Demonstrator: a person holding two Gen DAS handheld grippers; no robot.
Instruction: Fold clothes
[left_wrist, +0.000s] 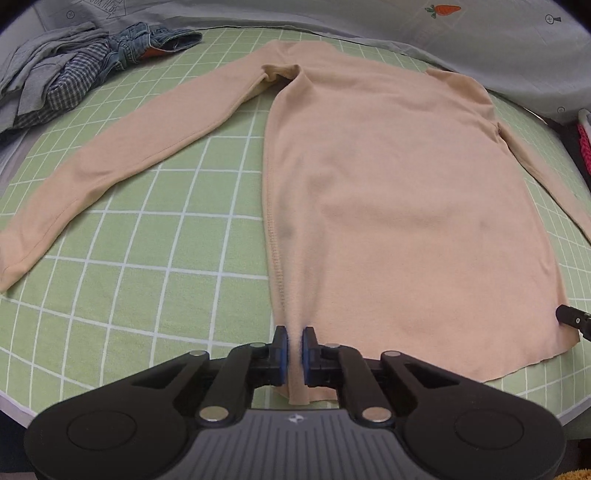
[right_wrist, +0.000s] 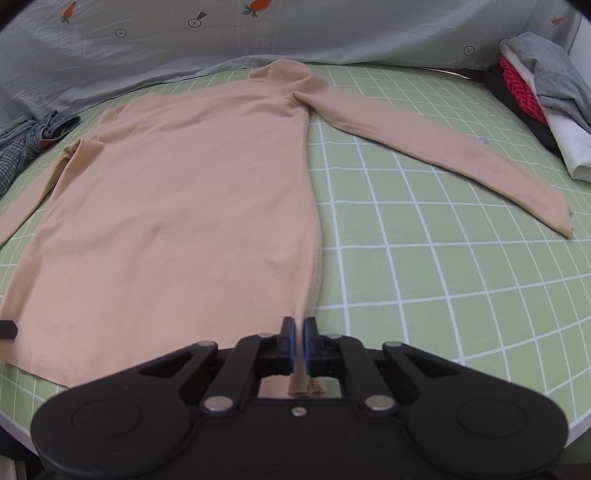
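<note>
Collar end of the peach long-sleeved top (left_wrist: 388, 177) lies at the far edge against the sheet; its shape there is hard to make out. In the left wrist view its right sleeve is cut off by the frame edge. The top lies flat, sleeves spread, on a green mat with white grid lines (left_wrist: 177, 236); behind hangs a grey sheet with carrot prints (right_wrist: 258, 33). A crumpled pile of denim and checked cloth (left_wrist: 85, 62) sits far left, a stack of folded garments (right_wrist: 546, 99) far right, both clear of the top. Left gripper (left_wrist: 294, 341) is closed, pinching the hem's left corner; right gripper (right_wrist: 298, 332) likewise pinches the right corner.
</note>
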